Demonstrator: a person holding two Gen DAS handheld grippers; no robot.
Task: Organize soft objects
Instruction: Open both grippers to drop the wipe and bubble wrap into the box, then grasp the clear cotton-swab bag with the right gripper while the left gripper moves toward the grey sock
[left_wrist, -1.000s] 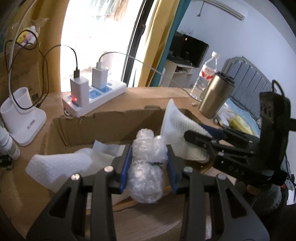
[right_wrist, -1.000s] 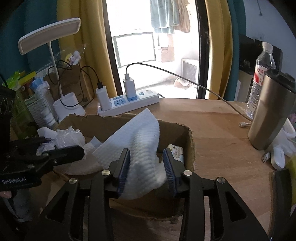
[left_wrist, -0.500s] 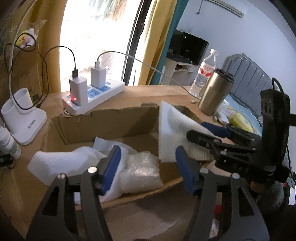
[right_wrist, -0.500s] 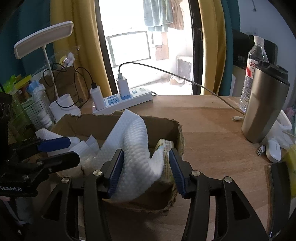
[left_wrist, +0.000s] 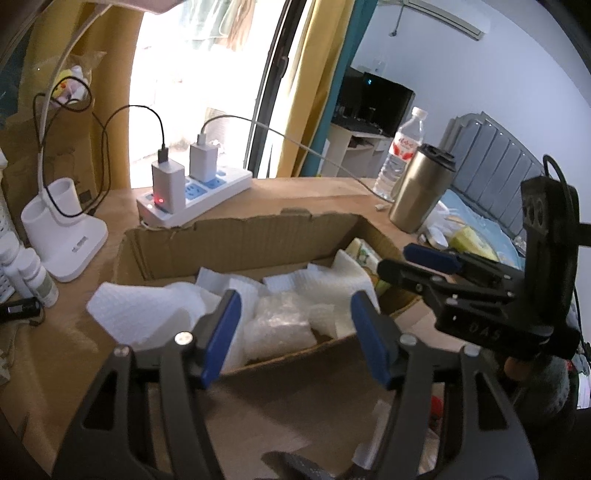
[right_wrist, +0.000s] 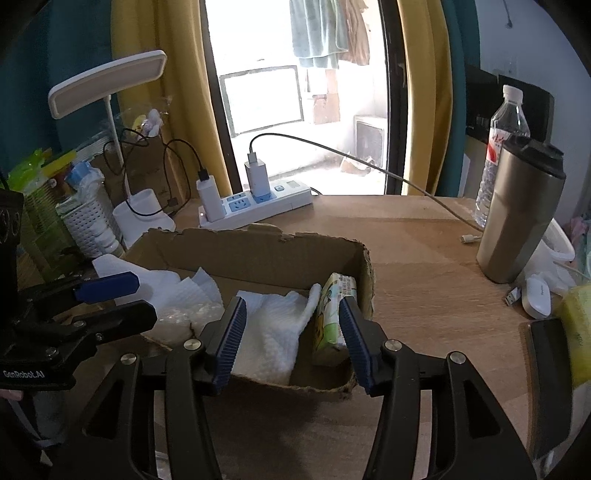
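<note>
Both grippers, left gripper (left_wrist: 295, 336) and right gripper (right_wrist: 291, 341), have just opened and hold nothing; bubble wrap (left_wrist: 280, 325) and white foam sheet (right_wrist: 269, 332) lie in the cardboard box (right_wrist: 258, 251). Foam draped over its nine-o'clock rim may slip out.

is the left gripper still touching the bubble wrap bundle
Apart. In the left wrist view the left gripper has just opened, and the bubble wrap bundle lies in the cardboard box, with clear gaps to both blue pads.
</note>
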